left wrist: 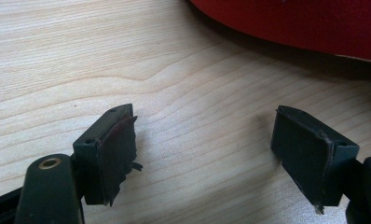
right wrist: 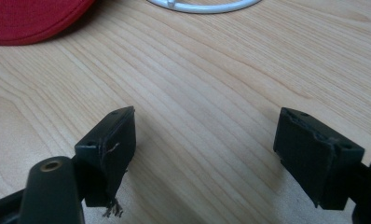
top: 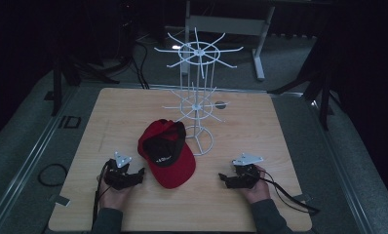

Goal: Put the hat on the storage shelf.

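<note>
Cap [top: 166,155] lies upside down on table [top: 260,141], hollow empty, beside wire rack [top: 197,97]

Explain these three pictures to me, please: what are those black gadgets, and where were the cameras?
A person sits at a wooden table with a hand-held two-jaw gripper in each hand: the left gripper and the right gripper. The wide picture comes from a camera above, looking down. The other two come from small cameras riding on each gripper, looking along its black jaws at the tabletop. Between the grippers lies a red and black cap. Behind it stands a white wire rack with hooks. Both grippers' jaws stand wide open with only bare wood between them, so nothing is held.
</note>
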Tool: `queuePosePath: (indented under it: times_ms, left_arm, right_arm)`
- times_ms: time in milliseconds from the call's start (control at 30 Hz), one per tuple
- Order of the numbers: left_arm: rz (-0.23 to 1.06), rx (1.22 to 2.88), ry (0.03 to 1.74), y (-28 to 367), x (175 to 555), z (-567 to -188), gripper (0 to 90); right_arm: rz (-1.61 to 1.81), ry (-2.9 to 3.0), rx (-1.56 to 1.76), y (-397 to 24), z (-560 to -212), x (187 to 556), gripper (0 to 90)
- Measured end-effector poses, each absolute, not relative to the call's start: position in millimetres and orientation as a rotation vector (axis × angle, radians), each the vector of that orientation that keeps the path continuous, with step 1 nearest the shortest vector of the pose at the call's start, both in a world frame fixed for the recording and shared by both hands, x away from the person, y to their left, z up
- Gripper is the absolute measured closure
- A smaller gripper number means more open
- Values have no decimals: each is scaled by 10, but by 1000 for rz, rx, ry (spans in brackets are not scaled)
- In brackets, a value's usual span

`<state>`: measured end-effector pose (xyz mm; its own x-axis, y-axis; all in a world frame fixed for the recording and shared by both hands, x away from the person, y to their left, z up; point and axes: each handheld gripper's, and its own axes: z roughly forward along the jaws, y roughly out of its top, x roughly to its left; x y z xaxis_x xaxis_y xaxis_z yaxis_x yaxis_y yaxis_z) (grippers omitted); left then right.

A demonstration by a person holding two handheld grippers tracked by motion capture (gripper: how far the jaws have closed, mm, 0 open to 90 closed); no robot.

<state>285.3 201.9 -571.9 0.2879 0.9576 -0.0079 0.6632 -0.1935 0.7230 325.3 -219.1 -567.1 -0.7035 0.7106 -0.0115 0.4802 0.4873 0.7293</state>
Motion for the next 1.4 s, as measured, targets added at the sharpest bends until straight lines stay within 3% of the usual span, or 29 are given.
queuePosePath:
  times_ms: [500, 633, 733, 967, 1133, 1400]
  left_arm:
    - [595, 1958, 1417, 2003, 2838, -5715, 224]
    - [577, 1968, 1403, 2015, 2816, -5684, 373]
    - [484, 1926, 1393, 2061, 2810, -5668, 451]
    - [418, 1902, 1359, 2080, 2781, -5644, 573]
    - [398, 1897, 1282, 2036, 2717, -5597, 624]
    - [343, 1851, 1239, 2032, 2598, -5404, 624]
  right_arm:
    - [1043, 2425, 1004, -2191, -5671, 3254, 206]
    - [1043, 2425, 1004, -2191, -5671, 3254, 206]
    - [1043, 2426, 1003, -2191, -5671, 3255, 205]
    - [1044, 2428, 1002, -2188, -5671, 3259, 205]
    - [1045, 2428, 1002, -2187, -5671, 3259, 205]
    - [1044, 2428, 1002, -2187, -5671, 3259, 204]
